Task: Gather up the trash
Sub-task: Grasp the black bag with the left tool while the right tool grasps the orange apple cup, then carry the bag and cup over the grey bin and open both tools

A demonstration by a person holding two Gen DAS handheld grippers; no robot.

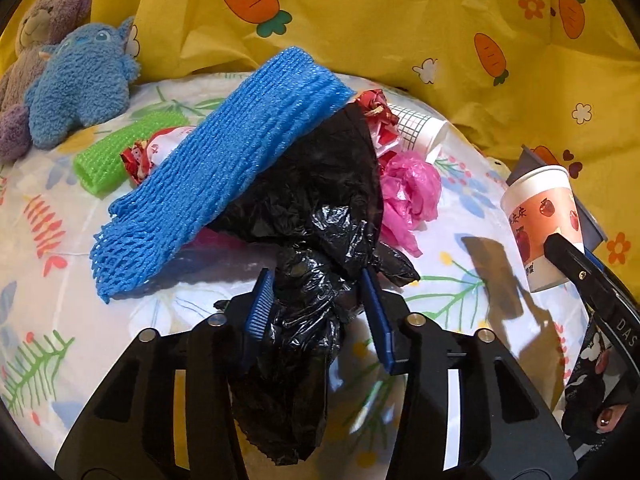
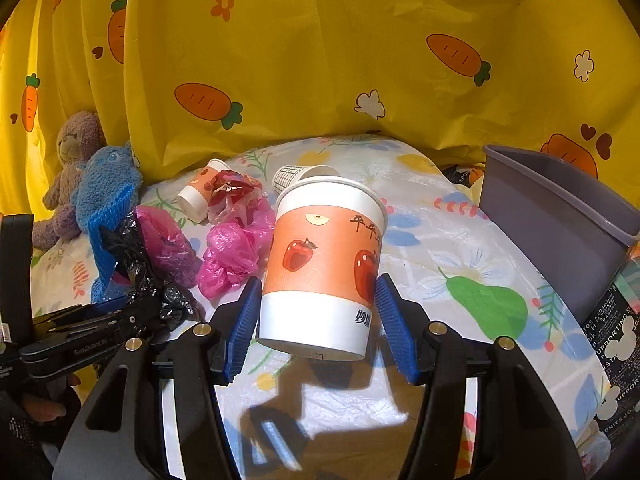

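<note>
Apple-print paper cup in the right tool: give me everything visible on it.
The paper cup has a white rim and base, with an orange band printed with red apples and dark characters. It is empty-looking from outside, undented, tilted slightly, mouth up and away from the camera. The right tool clamps its lower part, blue pads pressing both sides, and holds it off the flowered cover; its shadow falls below. The left wrist view shows it too.

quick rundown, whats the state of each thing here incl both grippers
left gripper: shut on the crumpled black plastic bag
right gripper: shut on the apple-print paper cup, upright, lifted off the bed
blue foam net sleeve: draped over the black bag
second apple-print cup: lying on its side
grid-print paper cup: lying on its side
pink plastic bags: crumpled on the bedsheet
grey plastic bin: open-topped
</note>
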